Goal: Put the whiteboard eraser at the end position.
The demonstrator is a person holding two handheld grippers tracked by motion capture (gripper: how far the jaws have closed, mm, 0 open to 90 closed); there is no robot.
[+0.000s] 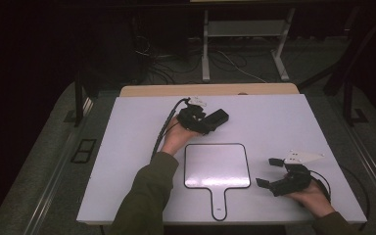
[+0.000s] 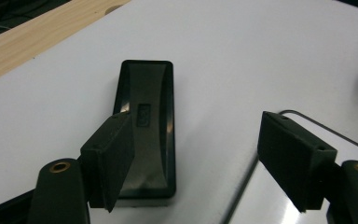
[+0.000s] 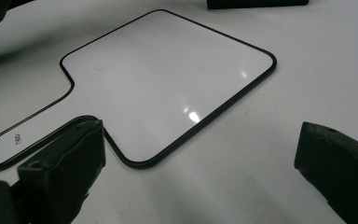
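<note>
1. Surface [image 1: 284, 127]: white, carrying all that I list below.
2. Paddle-shaped whiteboard [image 1: 217, 165]: flat at the middle, black-edged, handle toward my side. My landmark.
3. Black whiteboard eraser [image 1: 217, 117]: flat on the surface just beyond the whiteboard's far edge, apart from it.
4. Left claw [image 1: 206, 122]: beyond the whiteboard's far-left corner, at the eraser. I see its jaws spread; one overlaps the eraser's [image 2: 147, 126] side, the other stands off above the whiteboard's corner. Contact unclear.
5. Right claw [image 1: 268, 172]: just right of the whiteboard, jaws spread wide, gripping nothing, pointing at the board [image 3: 168, 79].
</note>
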